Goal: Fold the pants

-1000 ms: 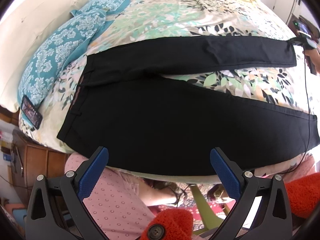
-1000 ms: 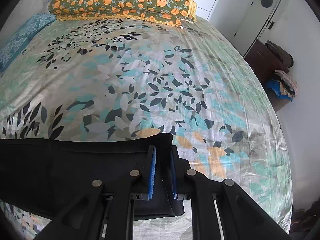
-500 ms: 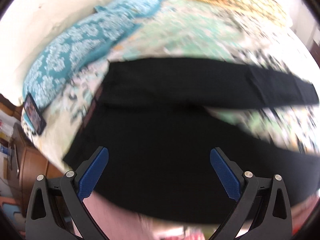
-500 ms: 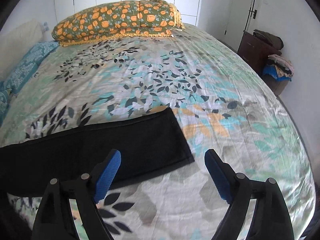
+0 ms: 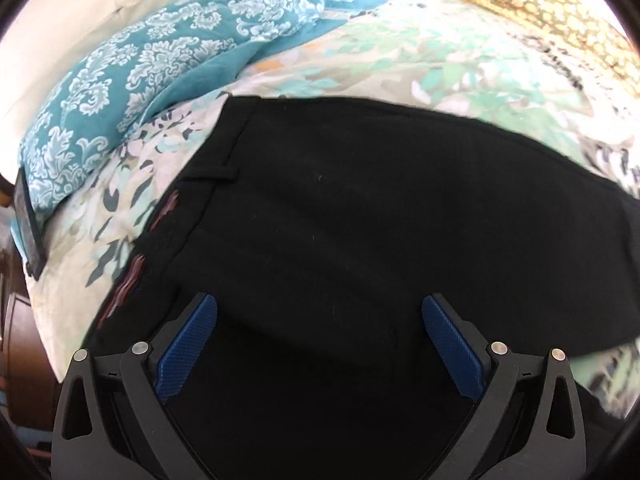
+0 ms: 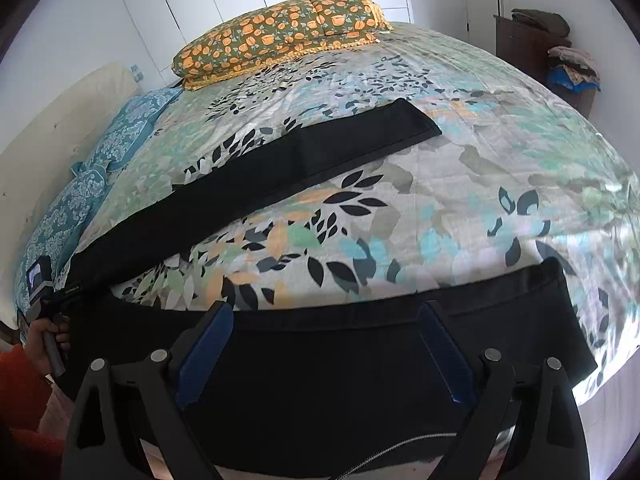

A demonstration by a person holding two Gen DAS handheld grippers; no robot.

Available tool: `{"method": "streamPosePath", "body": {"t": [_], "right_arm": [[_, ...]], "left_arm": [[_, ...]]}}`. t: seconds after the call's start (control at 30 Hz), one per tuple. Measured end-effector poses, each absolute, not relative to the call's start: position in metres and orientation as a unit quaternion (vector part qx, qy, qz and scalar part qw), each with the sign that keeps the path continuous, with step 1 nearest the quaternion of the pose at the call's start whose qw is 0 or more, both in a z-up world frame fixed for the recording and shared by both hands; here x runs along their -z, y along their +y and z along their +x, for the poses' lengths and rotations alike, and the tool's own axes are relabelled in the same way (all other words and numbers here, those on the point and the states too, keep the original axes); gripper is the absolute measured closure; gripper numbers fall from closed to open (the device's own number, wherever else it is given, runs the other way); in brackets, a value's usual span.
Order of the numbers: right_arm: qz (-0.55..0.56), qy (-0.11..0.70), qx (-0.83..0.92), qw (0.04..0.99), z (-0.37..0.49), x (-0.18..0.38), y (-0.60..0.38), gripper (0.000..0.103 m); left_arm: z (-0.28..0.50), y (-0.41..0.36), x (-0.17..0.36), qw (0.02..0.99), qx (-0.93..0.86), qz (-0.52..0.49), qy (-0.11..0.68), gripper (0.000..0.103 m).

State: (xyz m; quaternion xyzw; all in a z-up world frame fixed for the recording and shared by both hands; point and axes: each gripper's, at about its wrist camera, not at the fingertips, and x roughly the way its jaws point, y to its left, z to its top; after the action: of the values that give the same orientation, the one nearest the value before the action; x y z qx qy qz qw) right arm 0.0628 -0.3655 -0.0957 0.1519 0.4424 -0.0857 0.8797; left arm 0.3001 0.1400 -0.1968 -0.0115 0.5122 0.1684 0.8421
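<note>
Each tool is black plastic, with two arms, round silver screws and bumpy blue pads: the left tool [image 5: 319, 316], the right tool [image 6: 325, 324]. The person wears an orange sleeve [image 6: 20, 392].

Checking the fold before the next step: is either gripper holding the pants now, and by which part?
Nothing is held. Left gripper and right gripper, its jaws opening, hang above the pants.

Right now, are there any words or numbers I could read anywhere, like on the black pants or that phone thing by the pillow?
None can be read.
Reddish stitching inside the waistband of the black pants: too blurred to tell whether it is lettering.
Dark phone-like slab beside the teal patterned pillow: nothing legible on its screen.
Small bright screen on the left gripper, right wrist view: too small to read.
</note>
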Motion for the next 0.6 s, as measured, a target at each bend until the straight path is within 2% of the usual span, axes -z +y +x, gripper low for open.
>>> {"method": "streamPosePath", "body": {"t": [0.07, 0.17, 0.33, 0.6], "right_arm": [[0.146, 0.452, 0.079, 0.876, 0.063, 0.103, -0.356, 0.004], [0.151, 0.469, 0.067, 0.868, 0.07, 0.116, -0.343, 0.004], [0.152, 0.486, 0.05, 0.859, 0.076, 0.138, -0.316, 0.004], [0.117, 0.508, 0.057, 0.851, 0.072, 0.164, -0.305, 0.004]], "left_arm": [[0.284, 0.132, 0.183, 0.85, -0.166, -0.004, 0.5, 0.001], [0.249, 0.125, 0.176, 0.858, -0.135, -0.016, 0.495, 0.001], [0.217, 0.118, 0.212, 0.837, -0.124, -0.014, 0.532, 0.0], [0.208, 0.115, 0.218, 0.854, -0.134, -0.043, 0.501, 0.0]]}}
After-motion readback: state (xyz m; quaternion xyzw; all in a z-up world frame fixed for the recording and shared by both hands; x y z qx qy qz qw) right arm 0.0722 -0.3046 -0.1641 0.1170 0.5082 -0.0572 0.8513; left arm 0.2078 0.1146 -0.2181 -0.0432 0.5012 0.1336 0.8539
